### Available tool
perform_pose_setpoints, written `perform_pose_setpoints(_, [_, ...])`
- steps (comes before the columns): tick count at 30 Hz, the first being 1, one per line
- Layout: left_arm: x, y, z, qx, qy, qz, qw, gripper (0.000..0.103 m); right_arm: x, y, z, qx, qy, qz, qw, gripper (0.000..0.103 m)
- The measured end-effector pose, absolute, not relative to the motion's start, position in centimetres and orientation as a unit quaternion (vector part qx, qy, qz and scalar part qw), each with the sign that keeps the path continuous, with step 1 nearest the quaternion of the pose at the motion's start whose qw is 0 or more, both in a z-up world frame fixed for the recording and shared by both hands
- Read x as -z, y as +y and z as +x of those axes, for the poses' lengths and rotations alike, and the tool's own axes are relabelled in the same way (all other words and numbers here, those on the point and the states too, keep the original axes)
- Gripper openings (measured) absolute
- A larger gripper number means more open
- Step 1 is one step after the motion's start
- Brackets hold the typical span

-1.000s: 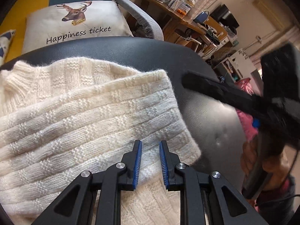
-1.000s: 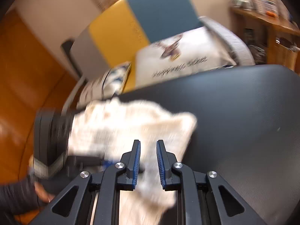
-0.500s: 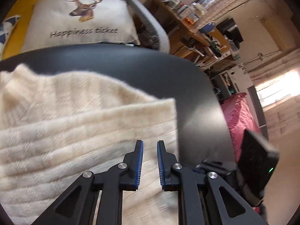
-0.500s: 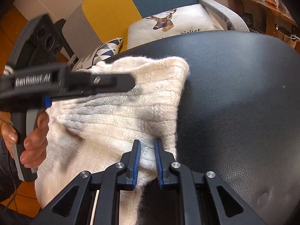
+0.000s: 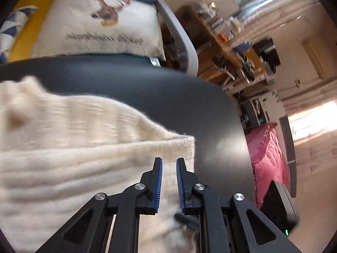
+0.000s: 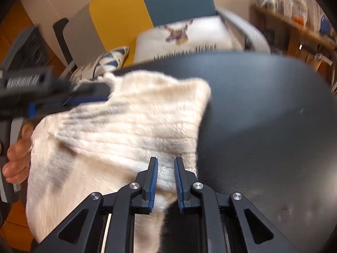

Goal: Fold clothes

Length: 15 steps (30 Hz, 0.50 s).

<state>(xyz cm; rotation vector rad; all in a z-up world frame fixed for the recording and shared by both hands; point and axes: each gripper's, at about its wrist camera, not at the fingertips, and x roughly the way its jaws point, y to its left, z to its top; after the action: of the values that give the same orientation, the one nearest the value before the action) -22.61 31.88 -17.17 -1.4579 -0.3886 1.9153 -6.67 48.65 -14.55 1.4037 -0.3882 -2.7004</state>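
1. A cream knitted sweater (image 6: 126, 126) lies folded on a black leather seat (image 6: 263, 126), covering its left part, its right edge running down the middle of the seat.
2. The left gripper (image 5: 169, 181) hovers over the sweater's near right corner, jaws slightly parted, with knit showing between them; I cannot tell whether it grips the cloth.
3. The right gripper (image 6: 165, 179) sits at the sweater's near edge, jaws slightly parted with knit between them; a grasp cannot be confirmed.
4. A hand (image 6: 16, 158) holds the left gripper's handle beside the sweater.
5. A deer-print pillow (image 5: 101, 25) rests on the sofa behind.
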Motion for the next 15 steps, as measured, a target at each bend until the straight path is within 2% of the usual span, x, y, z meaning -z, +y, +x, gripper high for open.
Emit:
perform_pose_setpoints(2, [15.5,27.4,-21.0,-0.762,-0.140,-0.541,0.328,0.021,13.0,47.0,-5.9,0.887,-0.137,0.437,0.048,0.028])
perform_pose_setpoints(4, [14.5,22.4,-19.0,-0.783,-0.134,-0.527,0.302,0.034,12.2,43.8,-5.3,0.889,-0.138,0.431,0.066,0.028])
perform_pose_setpoints(7, [14.1,13.8,-15.8,-0.812,-0.139,-0.512,0.242,0.040,12.0,38.5,-4.6,0.887,-0.128,0.435,0.092,0.028])
perform_pose_setpoints(15, [18.0,-13.0,-8.4,-0.807,-0.304,-0.503,0.056,0.040,15.2,26.6,0.0,0.854,-0.096,0.486,0.159,0.028])
